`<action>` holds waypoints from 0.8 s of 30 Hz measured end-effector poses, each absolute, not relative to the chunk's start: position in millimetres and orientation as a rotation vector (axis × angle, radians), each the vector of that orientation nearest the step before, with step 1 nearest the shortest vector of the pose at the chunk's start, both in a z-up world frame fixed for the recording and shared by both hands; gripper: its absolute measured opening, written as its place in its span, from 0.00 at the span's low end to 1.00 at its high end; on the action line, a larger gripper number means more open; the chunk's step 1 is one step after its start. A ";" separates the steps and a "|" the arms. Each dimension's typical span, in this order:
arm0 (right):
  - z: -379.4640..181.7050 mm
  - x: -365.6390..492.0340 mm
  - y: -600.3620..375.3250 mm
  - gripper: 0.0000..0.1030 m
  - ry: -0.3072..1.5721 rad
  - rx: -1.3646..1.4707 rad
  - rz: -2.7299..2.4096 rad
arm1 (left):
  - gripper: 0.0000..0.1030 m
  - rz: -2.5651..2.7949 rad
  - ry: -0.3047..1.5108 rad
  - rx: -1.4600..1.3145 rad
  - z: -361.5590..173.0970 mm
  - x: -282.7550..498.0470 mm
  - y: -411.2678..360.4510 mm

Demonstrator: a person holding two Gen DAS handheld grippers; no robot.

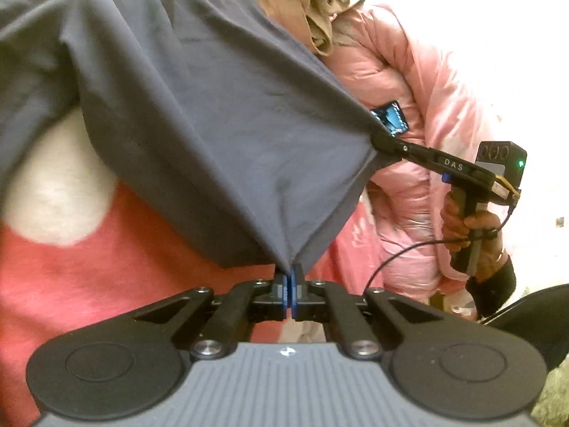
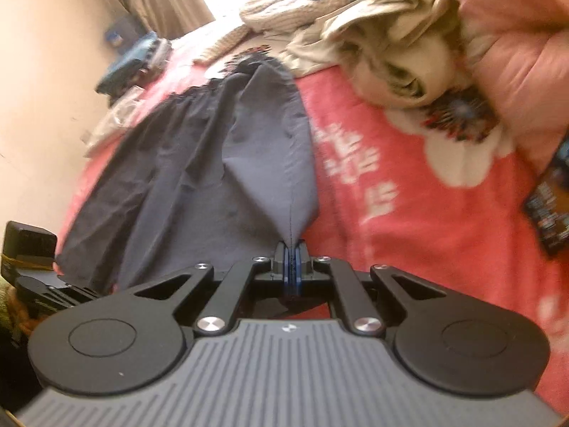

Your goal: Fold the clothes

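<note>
A dark grey-blue garment [image 1: 199,114] is stretched between both grippers above a pink floral bedspread [image 1: 89,277]. My left gripper [image 1: 288,271] is shut on one corner of its hem. My right gripper [image 2: 292,249] is shut on another corner along a seam; it also shows in the left wrist view [image 1: 382,140], pinching the cloth at the right. In the right wrist view the garment [image 2: 199,163] trails away across the bed toward the wall, with its far part lying on the bedspread [image 2: 409,192]. The left gripper's body [image 2: 32,270] shows at the lower left there.
A pink puffer jacket [image 1: 419,82] and a beige garment pile [image 2: 384,35] lie at the bed's far side. A knitted cream item [image 2: 281,10] and blue folded things [image 2: 131,60] sit near the wall and curtain. A dark printed item [image 2: 551,210] lies at the right.
</note>
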State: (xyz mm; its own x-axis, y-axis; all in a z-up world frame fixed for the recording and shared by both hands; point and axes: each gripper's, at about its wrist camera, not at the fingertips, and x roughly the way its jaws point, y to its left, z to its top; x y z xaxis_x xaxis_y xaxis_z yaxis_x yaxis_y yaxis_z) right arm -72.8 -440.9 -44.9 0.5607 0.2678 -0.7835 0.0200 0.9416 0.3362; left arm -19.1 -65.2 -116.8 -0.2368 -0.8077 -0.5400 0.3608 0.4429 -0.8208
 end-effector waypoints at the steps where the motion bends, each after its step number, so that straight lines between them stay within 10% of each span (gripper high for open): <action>1: -42.3 -72.2 -442.9 0.02 0.979 0.305 0.135 | 0.02 -1.158 1.419 -0.412 -117.8 -19.7 -68.7; 15: -133.8 -65.4 -447.7 0.05 1.174 -0.009 -0.033 | 0.20 -1.155 1.502 -0.195 -145.4 -39.1 -86.1; 24: -95.8 -92.9 -461.0 0.09 1.026 0.094 -0.092 | 0.32 -1.002 1.387 -0.247 -129.0 -13.8 -48.0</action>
State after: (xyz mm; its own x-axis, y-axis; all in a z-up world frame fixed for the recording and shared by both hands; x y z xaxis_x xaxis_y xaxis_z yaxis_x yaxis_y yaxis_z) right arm -92.9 -461.0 -95.8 0.5153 -0.0323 -0.8564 0.1206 0.9921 0.0352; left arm -13.8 -48.0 -129.0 -0.1340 -0.7048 -0.6966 0.4396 0.5877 -0.6792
